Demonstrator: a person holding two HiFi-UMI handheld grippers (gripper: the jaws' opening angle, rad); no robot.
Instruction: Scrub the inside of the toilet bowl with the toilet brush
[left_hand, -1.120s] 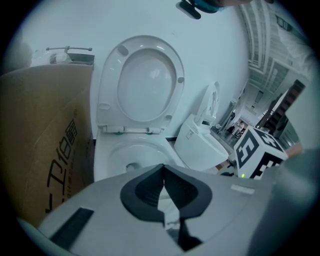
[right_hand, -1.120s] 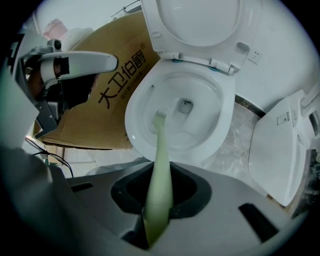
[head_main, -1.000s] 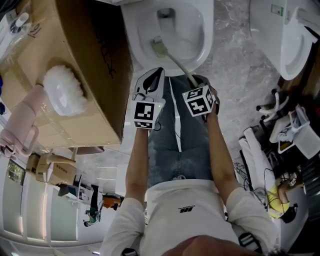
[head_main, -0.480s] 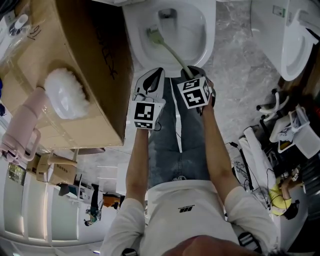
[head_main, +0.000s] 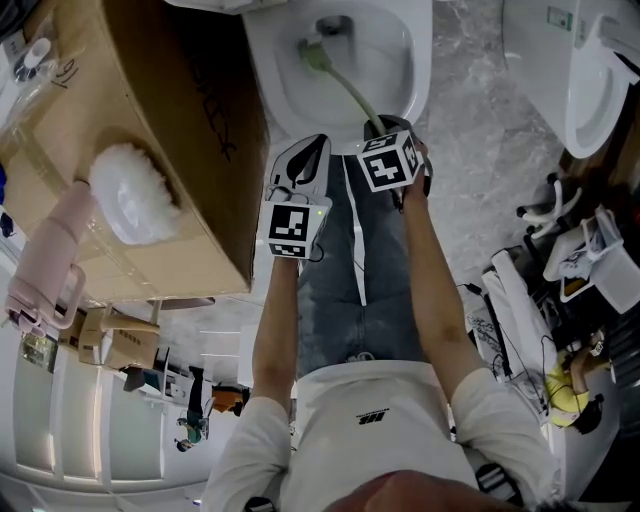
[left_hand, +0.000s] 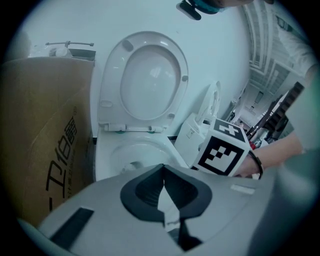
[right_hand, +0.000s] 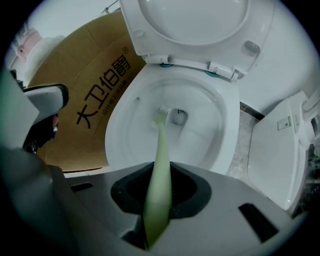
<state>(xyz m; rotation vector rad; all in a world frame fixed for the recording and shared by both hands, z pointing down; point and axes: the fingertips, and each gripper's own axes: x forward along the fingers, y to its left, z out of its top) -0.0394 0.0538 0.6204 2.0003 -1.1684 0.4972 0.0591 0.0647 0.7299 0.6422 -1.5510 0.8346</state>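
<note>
right hand-held gripper (right_hand: 157, 200) clenched on green toilet brush (right_hand: 160, 145), bristles in toilet bowl (right_hand: 212, 142) by drain, 12 o'clock. left hand-held gripper (left_hand: 164, 197) clenched, empty. cardboard box (head_main: 170, 110) 10 o'clock, marble floor (head_main: 470, 160), second toilet (head_main: 590, 90) 2 o'clock.

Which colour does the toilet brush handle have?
Pale green; the toilet brush shows best in the right gripper view.

A big brown cardboard box (head_main: 190, 110) stands on the left. A fluffy white thing (head_main: 130, 190) lies on top of it, and a pink thing (head_main: 45, 255) lies just beside that. A second white toilet (head_main: 585, 80) stands far right on the gray stone floor (head_main: 480, 120).
</note>
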